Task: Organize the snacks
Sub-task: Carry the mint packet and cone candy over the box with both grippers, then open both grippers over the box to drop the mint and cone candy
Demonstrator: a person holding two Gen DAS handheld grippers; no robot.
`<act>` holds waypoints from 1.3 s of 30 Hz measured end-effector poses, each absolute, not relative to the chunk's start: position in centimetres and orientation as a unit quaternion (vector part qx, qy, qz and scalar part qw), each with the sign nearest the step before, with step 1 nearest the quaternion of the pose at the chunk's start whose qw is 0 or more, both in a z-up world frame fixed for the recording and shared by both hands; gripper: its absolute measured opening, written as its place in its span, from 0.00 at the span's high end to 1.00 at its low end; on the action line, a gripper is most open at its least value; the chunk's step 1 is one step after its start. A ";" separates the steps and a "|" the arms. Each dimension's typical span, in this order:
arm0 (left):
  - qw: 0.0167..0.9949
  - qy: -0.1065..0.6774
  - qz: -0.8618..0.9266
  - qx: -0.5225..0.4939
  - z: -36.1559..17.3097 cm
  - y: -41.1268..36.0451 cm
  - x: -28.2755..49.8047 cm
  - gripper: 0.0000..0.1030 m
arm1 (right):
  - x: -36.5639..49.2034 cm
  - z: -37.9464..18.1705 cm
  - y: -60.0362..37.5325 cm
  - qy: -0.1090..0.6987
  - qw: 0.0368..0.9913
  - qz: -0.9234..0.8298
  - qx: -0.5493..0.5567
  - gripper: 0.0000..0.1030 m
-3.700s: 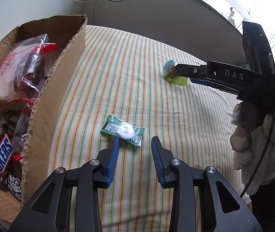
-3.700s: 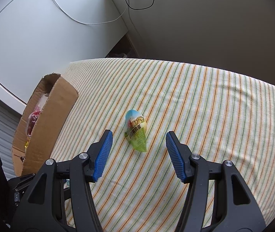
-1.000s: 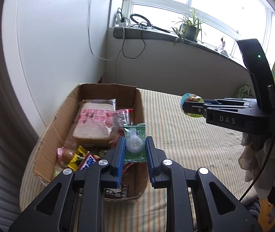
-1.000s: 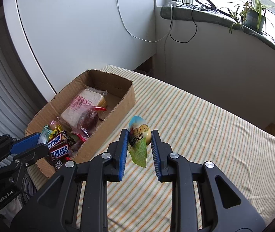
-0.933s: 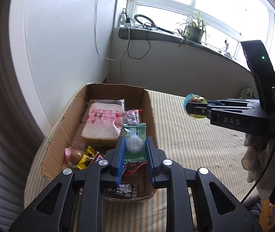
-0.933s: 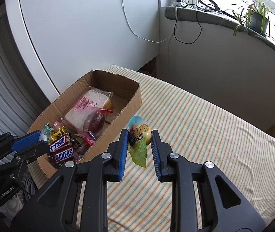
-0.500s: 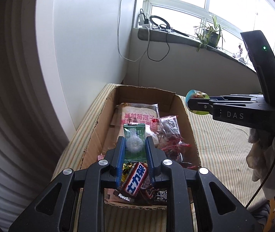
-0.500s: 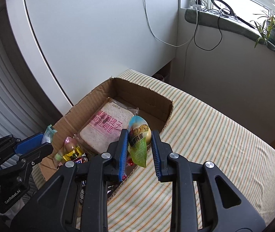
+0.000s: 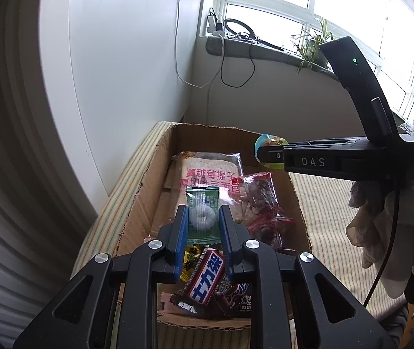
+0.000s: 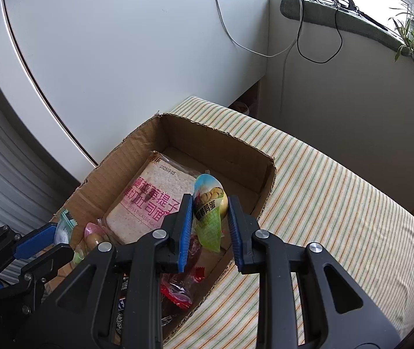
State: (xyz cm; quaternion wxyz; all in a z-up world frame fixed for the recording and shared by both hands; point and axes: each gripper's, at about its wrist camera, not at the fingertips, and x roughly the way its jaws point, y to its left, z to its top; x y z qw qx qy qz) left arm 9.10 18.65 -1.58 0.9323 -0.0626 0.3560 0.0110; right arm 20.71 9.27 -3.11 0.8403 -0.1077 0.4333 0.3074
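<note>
My left gripper (image 9: pixel 201 218) is shut on a green candy packet (image 9: pixel 202 216), held above the near half of the cardboard box (image 9: pixel 146 200). My right gripper (image 10: pixel 209 212) is shut on an egg snack in a blue and green wrapper (image 10: pixel 209 203), hanging over the box's right wall (image 10: pixel 268 186). In the left wrist view the right gripper (image 9: pixel 265 152) reaches in from the right with the egg snack (image 9: pixel 266 140) at its tip. In the right wrist view the left gripper (image 10: pixel 47 237) shows at lower left with the green packet (image 10: pixel 64 226).
The box holds a bagged bread slice (image 10: pixel 151 200), a red-trimmed bag of dark fruit (image 9: pixel 258 197), chocolate bars (image 9: pixel 207 282) and small sweets (image 10: pixel 92 234). It stands on a striped cloth (image 10: pixel 338 203) beside a white wall. A gloved hand (image 9: pixel 387 226) grips the right tool.
Both grippers closed on their snacks, lifted them off the striped cloth and carried them left. In the last second they moved from beside the box to above it.
</note>
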 end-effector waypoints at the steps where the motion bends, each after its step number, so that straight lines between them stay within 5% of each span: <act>1: 0.932 0.356 0.012 -0.062 -1.6 18.6 9.1 0.81 | 20.8 -3.1 9.2 0.434 0.840 0.308 -0.107 0.76; 12: 0.933 0.355 0.017 -0.066 -1.0 18.4 9.1 0.79 | 20.5 -2.8 9.0 0.430 0.839 0.315 -0.106 0.74; 17: 0.933 0.353 0.022 -0.066 -0.8 18.6 9.0 0.65 | 20.3 -2.4 8.8 0.421 0.844 0.316 -0.103 0.56; 19: 0.934 0.351 0.024 -0.065 -0.7 18.7 8.8 0.65 | 20.2 -2.1 8.7 0.419 0.845 0.317 -0.103 0.54; 23: 0.934 0.348 0.023 -0.071 -0.4 18.7 8.5 0.64 | 19.4 -1.3 8.2 0.408 0.851 0.315 -0.101 0.34; 34: 0.938 0.338 0.021 -0.072 1.2 17.9 6.4 0.52 | 17.0 0.7 6.3 0.390 0.858 0.323 -0.092 0.31; 39: 0.938 0.336 0.029 -0.075 1.8 17.6 5.1 0.42 | 15.2 1.8 5.4 0.373 0.863 0.332 -0.082 0.21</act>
